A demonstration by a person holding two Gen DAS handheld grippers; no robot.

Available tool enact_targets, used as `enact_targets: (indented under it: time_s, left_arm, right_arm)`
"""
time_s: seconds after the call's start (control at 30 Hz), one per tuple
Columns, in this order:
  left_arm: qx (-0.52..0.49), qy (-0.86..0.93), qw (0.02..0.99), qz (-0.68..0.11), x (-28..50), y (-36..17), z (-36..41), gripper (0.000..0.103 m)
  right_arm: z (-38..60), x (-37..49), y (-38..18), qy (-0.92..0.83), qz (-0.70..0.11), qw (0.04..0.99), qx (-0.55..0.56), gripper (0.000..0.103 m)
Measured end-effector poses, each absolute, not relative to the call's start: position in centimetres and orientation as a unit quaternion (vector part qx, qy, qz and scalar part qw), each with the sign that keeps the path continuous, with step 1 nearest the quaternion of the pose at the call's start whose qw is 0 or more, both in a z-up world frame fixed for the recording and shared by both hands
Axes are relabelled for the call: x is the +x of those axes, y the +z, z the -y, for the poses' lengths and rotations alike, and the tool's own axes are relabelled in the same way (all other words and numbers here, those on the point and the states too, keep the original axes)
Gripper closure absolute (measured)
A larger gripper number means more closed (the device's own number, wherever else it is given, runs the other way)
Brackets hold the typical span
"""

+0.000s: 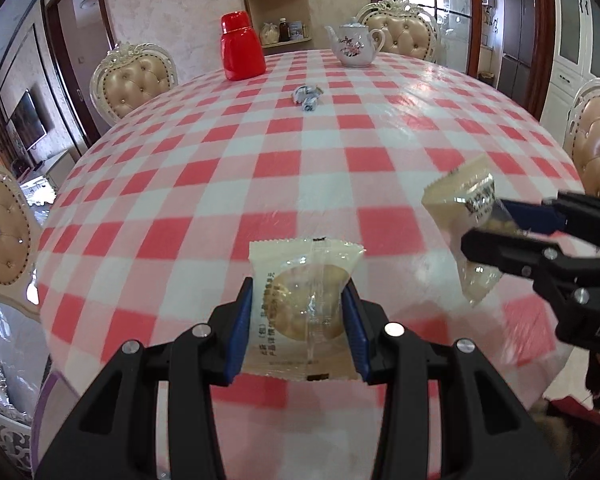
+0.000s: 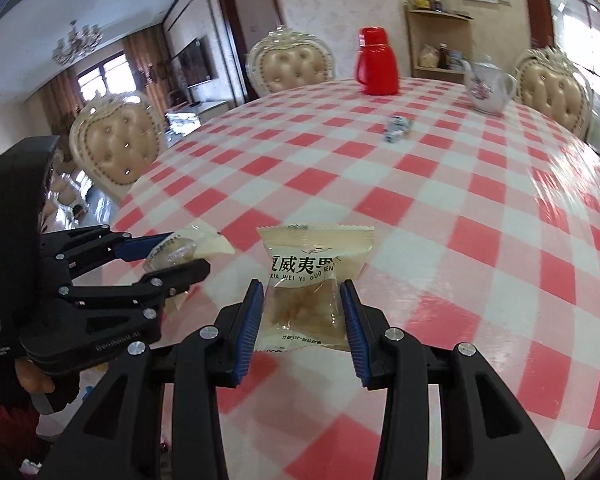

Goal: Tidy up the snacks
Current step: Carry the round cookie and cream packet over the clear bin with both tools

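Snack packets (image 1: pixel 300 304) (image 2: pixel 312 292) clamped in both jaws, tilted downward over table (image 1: pixel 340 140).

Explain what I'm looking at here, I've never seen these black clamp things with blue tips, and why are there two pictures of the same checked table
These are two hand-held grabbing tools, one in each of a person's hands, with no robot arm behind them. Each carries a wide-angle camera looking forward along its two fingers, so each picture is one tool's own view and also catches the other tool at its side.

In the left tool's view, the left claw is closed on a clear packet with a round biscuit. In the right tool's view, the right claw is closed on a printed snack packet.

Farther off on the red and white checked tablecloth lie a few small wrapped candies, and at the far edge stand a red flask and a flowered white teapot. Padded chairs surround the table.
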State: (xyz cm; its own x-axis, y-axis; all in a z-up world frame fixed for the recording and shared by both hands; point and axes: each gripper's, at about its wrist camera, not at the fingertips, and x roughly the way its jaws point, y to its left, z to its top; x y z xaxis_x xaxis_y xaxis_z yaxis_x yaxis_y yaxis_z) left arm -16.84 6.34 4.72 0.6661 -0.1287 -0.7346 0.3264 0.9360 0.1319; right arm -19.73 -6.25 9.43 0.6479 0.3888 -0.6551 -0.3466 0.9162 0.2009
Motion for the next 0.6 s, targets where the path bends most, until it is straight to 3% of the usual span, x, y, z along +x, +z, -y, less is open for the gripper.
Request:
enact_targets:
  time_s: [0.6]
  left_arm:
    - [0.146, -0.032, 0.898, -0.414, -24.2, 4.2, -19.6, 0.06]
  right_arm:
    - [-8.6, -24.6, 9.7, 0.358, -0.371, 0.854, -0.066, 0.063]
